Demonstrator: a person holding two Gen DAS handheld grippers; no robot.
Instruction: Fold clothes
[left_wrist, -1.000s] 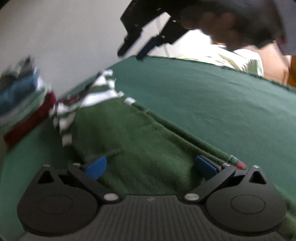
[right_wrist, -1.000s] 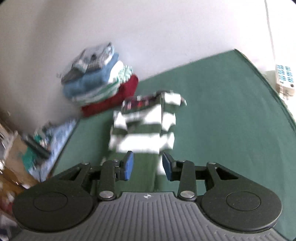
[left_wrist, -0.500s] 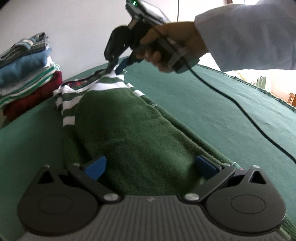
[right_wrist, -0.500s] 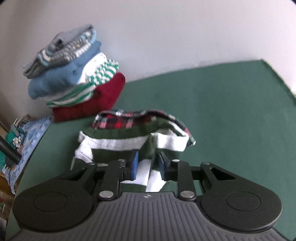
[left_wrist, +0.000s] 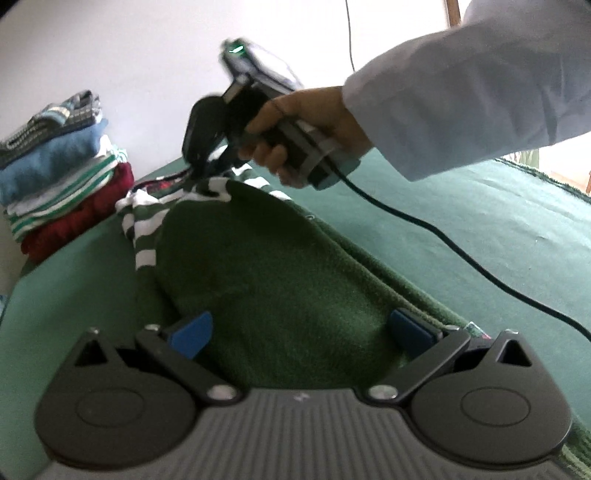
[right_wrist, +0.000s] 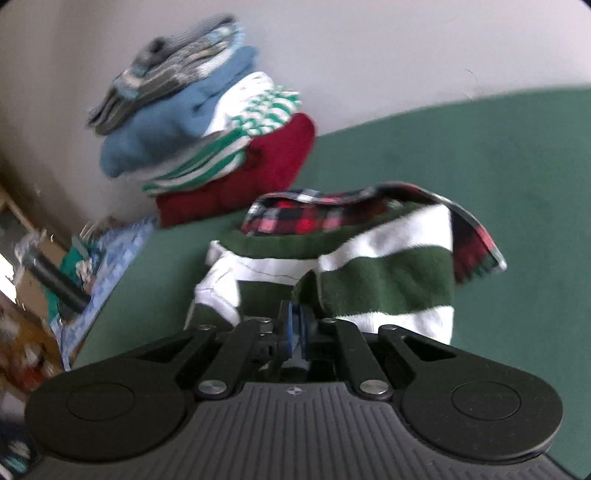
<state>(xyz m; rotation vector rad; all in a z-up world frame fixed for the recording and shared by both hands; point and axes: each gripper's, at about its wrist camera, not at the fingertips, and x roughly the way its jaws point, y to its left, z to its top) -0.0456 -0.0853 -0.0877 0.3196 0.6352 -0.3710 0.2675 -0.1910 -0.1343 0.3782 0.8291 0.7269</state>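
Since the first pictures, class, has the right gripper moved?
Yes. The right gripper has closed in on the striped garment and toward the folded stack, which looms larger; it now pinches the fabric.

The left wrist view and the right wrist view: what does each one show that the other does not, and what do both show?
Only the left wrist view shows the hand holding the right gripper, its black cable, and the open left gripper. Only the right wrist view shows the plaid lining clearly and the clutter beside the table. Both show the green striped garment, the pile of folded clothes and the green table cover.

Green table cover (right_wrist: 480, 147), white wall (right_wrist: 369, 44)
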